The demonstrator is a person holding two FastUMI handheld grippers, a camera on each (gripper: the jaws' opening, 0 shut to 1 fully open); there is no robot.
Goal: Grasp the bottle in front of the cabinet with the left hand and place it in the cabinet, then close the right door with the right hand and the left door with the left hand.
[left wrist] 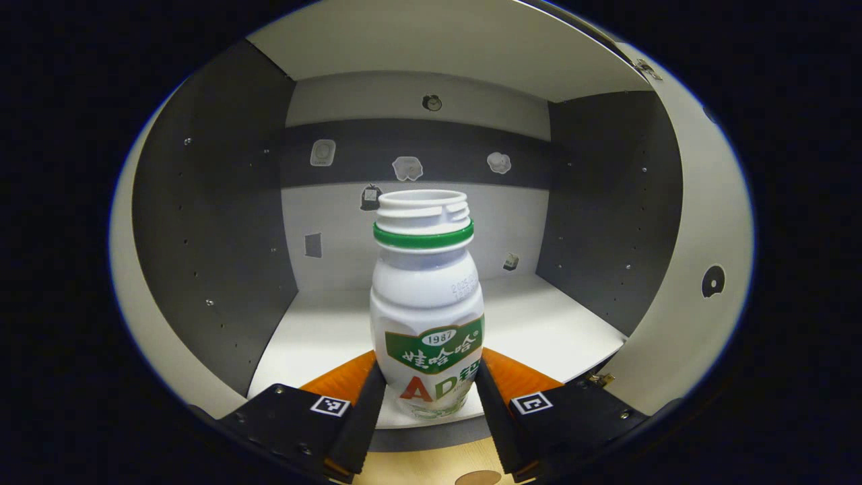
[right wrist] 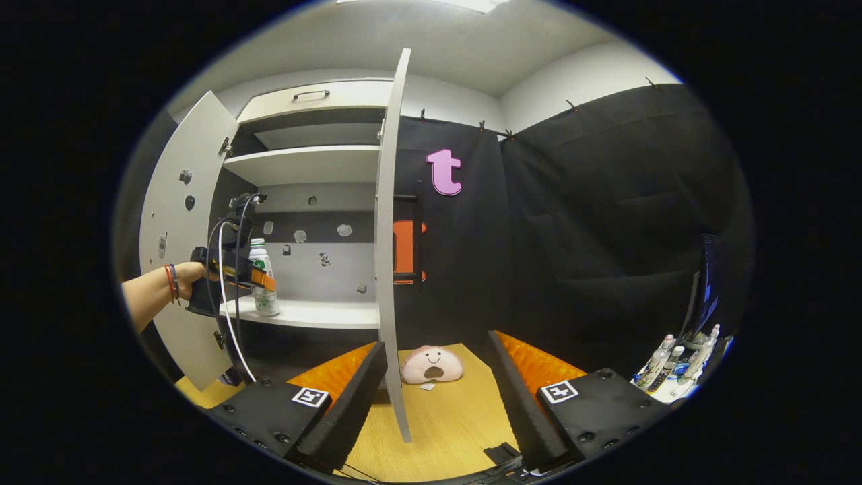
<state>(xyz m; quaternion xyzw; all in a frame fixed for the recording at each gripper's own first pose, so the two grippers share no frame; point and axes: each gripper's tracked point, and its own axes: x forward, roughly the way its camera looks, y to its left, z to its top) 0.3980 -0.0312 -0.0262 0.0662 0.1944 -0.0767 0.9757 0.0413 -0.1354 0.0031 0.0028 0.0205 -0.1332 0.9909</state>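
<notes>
Left gripper view close inside cabinet (left wrist: 431, 316); right gripper view farther back.

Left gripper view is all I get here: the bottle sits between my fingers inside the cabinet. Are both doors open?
Observer: Yes. In the right gripper view the right door stands edge-on to the camera, swung wide, and the left door is swung out too.
Operator: Where is the right gripper?
Observer: The right gripper is open, holding nothing, out in front of the cabinet with the right door's lower edge between its fingers' line of sight.
Operator: Anything on the table near it?
Observer: A pink plush toy lies on the wooden table just beyond the door.
</notes>
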